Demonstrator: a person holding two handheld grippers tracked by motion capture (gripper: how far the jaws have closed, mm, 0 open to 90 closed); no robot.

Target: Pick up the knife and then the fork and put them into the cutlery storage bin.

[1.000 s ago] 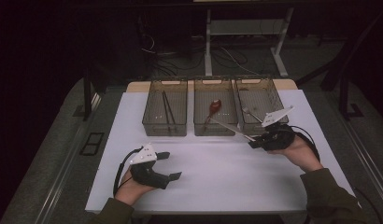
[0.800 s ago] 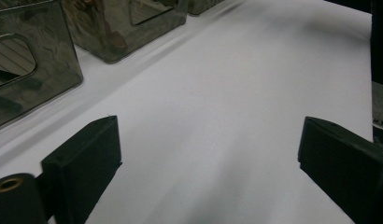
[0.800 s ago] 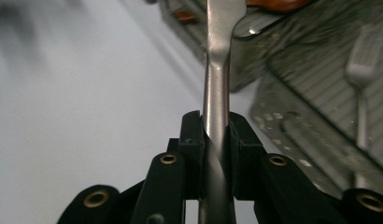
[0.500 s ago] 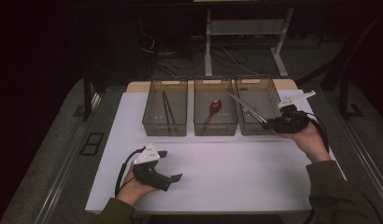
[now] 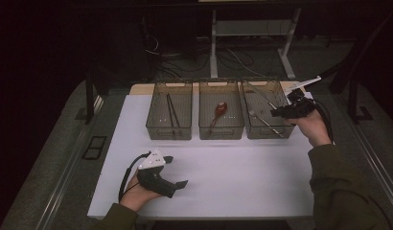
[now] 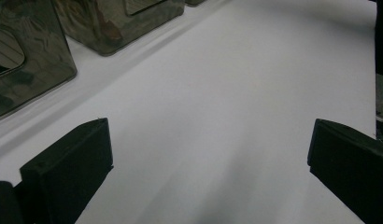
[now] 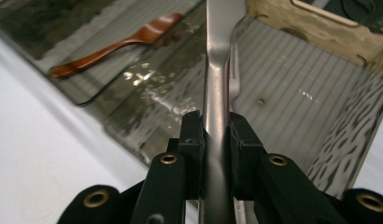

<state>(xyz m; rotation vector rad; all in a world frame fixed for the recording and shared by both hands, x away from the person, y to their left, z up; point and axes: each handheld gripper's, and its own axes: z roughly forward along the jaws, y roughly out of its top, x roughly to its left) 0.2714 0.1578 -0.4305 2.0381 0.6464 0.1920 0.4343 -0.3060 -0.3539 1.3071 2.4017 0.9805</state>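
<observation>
The right gripper (image 5: 277, 113), at the upper right of the high view, has its jaws pinched nearly together on the flat handle of a metal utensil (image 5: 261, 98). In the right gripper view the right gripper (image 7: 213, 135) presses both black pads on that steel handle (image 7: 216, 70), which runs straight up the middle of the frame. The utensil is held in the air, slanting up and to the left over the right bin (image 5: 269, 132); its far end cannot be made out. A second metal utensil (image 5: 264, 122) lies on that bin's floor. The left gripper (image 5: 177, 170) rests in the person's hand at the lower left of the high view, on the white table (image 5: 242, 167), well apart from the bins. Its jaws have just been opening and now stand wide. In the left gripper view the left gripper (image 6: 208, 154) has only bare white surface between its two pads. Across the upper middle of the high view three clear bins stand in a row. The middle bin (image 5: 221, 130) holds a wooden spoon (image 5: 220, 111), and the left bin (image 5: 168, 133) holds thin dark sticks (image 5: 173, 115).
</observation>
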